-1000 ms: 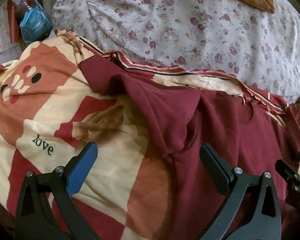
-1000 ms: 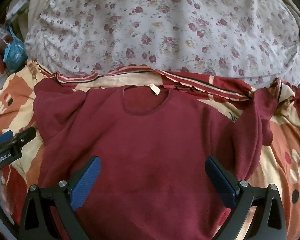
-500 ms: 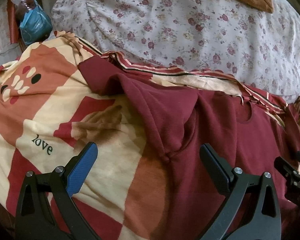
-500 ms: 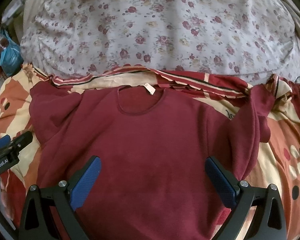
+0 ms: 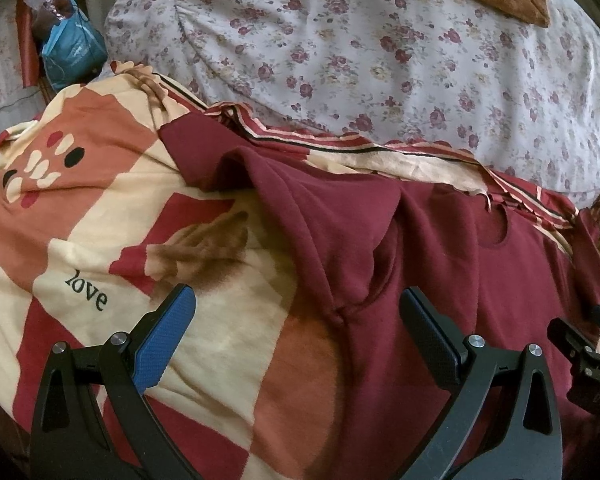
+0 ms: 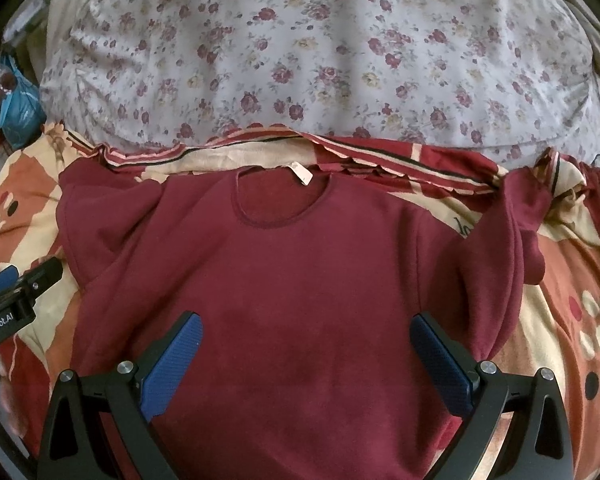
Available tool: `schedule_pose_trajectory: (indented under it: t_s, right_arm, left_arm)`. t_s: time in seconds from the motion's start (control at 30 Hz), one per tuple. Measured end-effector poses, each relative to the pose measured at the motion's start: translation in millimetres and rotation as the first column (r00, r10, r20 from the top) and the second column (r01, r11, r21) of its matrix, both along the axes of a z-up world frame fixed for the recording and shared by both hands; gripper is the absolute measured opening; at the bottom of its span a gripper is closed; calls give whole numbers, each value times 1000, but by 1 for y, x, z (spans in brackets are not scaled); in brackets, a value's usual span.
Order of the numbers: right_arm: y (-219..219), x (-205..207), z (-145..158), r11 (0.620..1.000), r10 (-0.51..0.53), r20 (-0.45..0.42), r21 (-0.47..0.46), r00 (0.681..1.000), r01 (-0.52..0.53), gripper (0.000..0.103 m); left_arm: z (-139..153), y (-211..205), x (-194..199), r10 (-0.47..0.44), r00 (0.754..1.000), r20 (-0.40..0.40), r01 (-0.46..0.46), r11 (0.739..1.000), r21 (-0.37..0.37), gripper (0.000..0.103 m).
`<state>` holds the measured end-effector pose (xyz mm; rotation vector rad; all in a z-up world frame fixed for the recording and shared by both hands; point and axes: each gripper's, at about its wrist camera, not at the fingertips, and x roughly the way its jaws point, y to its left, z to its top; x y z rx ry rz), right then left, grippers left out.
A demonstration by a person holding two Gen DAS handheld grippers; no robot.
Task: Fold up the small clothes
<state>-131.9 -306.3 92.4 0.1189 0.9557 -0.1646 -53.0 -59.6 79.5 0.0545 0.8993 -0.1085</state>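
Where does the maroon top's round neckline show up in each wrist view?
Left wrist: the neckline sits at right of centre, seen edge-on.
Right wrist: the neckline sits above centre, facing the camera, with a pale tag.
Shared landmark: the floral pillow beyond the maroon top.

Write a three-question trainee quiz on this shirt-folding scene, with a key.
1. True or false: the left gripper is shut on the maroon shirt.
2. What does the maroon shirt lie on?
A. a bare wooden table
B. the patterned blanket
C. a laundry basket
3. Fill in: the pale tag sits at the shirt's ____.

Key:
1. False. Both the left gripper and the right gripper are open and hold nothing.
2. B. The floral pillow lies beyond it.
3. Neckline, at the back of the collar.
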Motion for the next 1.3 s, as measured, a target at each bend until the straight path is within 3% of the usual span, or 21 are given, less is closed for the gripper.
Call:
schedule_pose_trajectory:
  t_s: [0.47, 0.6, 0.77, 0.93, 1.17, 1.3]
  right_arm:
    - [4, 5, -3, 1000, 16, -13, 3, 1000, -16, 103]
    - [2, 5, -4, 1000, 21, -11, 13, 1000, -21, 103]
    - [2, 7, -8, 999, 26, -22, 32, 999, -25, 103]
    - [5, 7, -9, 999, 47, -25, 28, 999, -46, 103]
    - [7, 14, -15, 995, 65, -36, 75, 997, -62, 103]
    - [11, 17, -17, 993, 83, -39, 86, 996, -79, 103]
  left_arm:
    - [1, 24, 20, 17, 1000, -24, -18, 999, -31, 102]
    - [7, 58, 38, 96, 995, -39, -100, 988, -117, 102]
    - [7, 96, 80, 171, 984, -52, -177, 973, -148, 102]
    - [-9, 127, 129, 263, 963, -62, -270, 941, -206, 102]
    - [-38, 127, 187, 282, 952, -116, -301, 928, -217, 95]
    - [-55, 122, 211, 285, 948, -139, -308, 931, -193, 75]
